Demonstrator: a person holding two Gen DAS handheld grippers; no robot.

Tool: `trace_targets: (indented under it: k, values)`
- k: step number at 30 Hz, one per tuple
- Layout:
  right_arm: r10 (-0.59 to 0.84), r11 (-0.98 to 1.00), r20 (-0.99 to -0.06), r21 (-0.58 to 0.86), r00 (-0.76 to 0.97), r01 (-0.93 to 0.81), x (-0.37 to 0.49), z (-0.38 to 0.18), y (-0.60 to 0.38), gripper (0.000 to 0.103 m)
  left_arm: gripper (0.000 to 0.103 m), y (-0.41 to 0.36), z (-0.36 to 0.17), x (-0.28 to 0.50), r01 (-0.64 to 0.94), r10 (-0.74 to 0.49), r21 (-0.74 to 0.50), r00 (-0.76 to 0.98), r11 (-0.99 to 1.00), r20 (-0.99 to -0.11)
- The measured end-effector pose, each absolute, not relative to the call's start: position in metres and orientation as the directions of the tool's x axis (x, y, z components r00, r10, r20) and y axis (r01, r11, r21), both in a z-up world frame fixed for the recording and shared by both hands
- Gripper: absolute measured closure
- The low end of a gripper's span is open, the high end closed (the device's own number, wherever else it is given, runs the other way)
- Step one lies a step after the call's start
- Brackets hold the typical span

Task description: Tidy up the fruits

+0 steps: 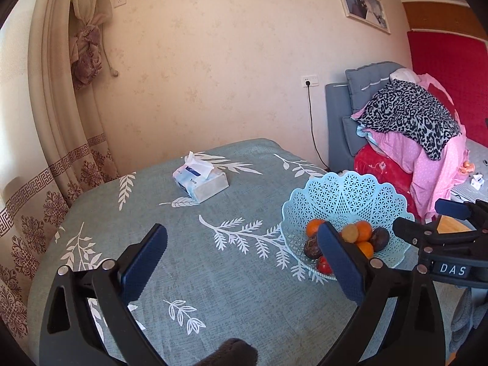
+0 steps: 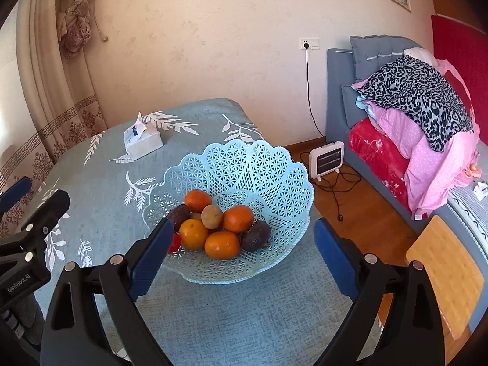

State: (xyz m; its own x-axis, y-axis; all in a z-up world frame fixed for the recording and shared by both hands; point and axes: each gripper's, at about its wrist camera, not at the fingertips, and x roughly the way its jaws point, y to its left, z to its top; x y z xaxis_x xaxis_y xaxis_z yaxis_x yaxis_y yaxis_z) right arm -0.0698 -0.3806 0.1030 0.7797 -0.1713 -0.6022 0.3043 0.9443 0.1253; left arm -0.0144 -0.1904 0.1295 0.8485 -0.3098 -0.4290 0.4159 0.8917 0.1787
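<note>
Fruit lying piled in the blue basket (image 2: 244, 164).
Left gripper (image 1: 244, 244) and right gripper (image 2: 241, 238) are both hovering wide apart, gripping nothing.

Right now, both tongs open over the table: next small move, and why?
Probably ease the right tongs forward and down onto the nearest orange. They are open, empty and already framing the blue basket, where all the fruit sits piled. The left tongs are open over bare tablecloth, off to the basket's side.

Both grippers (image 1: 242, 247) (image 2: 242, 241) have black frames, silver screws, blue-padded jaws, perhaps ribbed.
</note>
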Motion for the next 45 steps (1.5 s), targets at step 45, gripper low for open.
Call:
trace_targets:
  k: [45]
  values:
    - [-0.232,0.949,-0.618,0.024,0.751,0.313,-0.055,0.082,-0.367,0.009,0.005,-0.212,0.112,-0.017,0.472,-0.327,0.231,0.819,0.851,-0.473]
